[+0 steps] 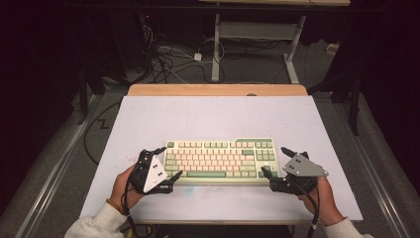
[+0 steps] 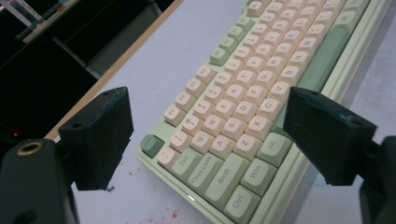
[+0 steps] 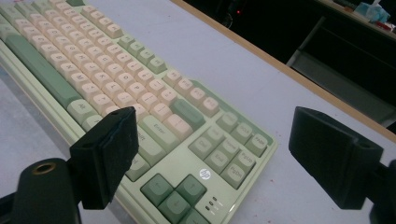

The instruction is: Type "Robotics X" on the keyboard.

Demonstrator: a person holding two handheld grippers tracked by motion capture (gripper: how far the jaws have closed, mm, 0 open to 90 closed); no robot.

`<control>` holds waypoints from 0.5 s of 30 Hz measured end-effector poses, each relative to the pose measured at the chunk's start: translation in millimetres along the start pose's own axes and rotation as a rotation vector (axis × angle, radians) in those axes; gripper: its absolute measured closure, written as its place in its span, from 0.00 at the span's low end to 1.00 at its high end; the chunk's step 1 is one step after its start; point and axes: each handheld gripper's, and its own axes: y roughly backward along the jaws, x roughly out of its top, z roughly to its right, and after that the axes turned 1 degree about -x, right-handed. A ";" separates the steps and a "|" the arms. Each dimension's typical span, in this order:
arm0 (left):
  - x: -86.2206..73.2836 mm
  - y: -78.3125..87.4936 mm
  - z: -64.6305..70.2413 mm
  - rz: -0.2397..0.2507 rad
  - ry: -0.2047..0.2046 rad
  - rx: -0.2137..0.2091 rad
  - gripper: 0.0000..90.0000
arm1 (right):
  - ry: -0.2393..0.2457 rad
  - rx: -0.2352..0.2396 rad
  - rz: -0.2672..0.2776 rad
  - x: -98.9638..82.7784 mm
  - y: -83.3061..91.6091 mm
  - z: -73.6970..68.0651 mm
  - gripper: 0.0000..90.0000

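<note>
Jaws of both grippers stand wide apart, clamped on nothing. On the white table (image 1: 213, 114), toward its near edge, lies the green-and-cream keyboard (image 1: 220, 159). Its left end sits between the jaws of the left gripper (image 1: 168, 166); its right end, with the arrow keys (image 3: 173, 196), between those of the right gripper (image 1: 275, 163).

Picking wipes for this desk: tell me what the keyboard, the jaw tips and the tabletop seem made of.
Keyboard: probably plastic, matte to satin; moulded green and cream keycaps with printed legends.
Left gripper and right gripper jaw tips: black, dull and slightly grainy, so likely plastic or hard rubber; I cannot tell which.
Tabletop: smooth pale matte sheet, perhaps laminate, with a wood-coloured far edge and faint reddish specks.
</note>
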 end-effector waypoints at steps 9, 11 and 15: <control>-11.7 6.0 -0.8 -0.010 0.022 0.008 0.17 | 0.004 -0.015 0.001 -6.9 7.3 3.1 0.19; -14.5 7.2 -1.2 -0.010 0.032 0.009 0.17 | 0.003 -0.019 0.002 -9.0 9.3 4.7 0.19; -19.5 9.0 -1.1 -0.018 0.038 0.012 0.17 | 0.003 -0.028 0.003 -13.3 12.7 7.5 0.19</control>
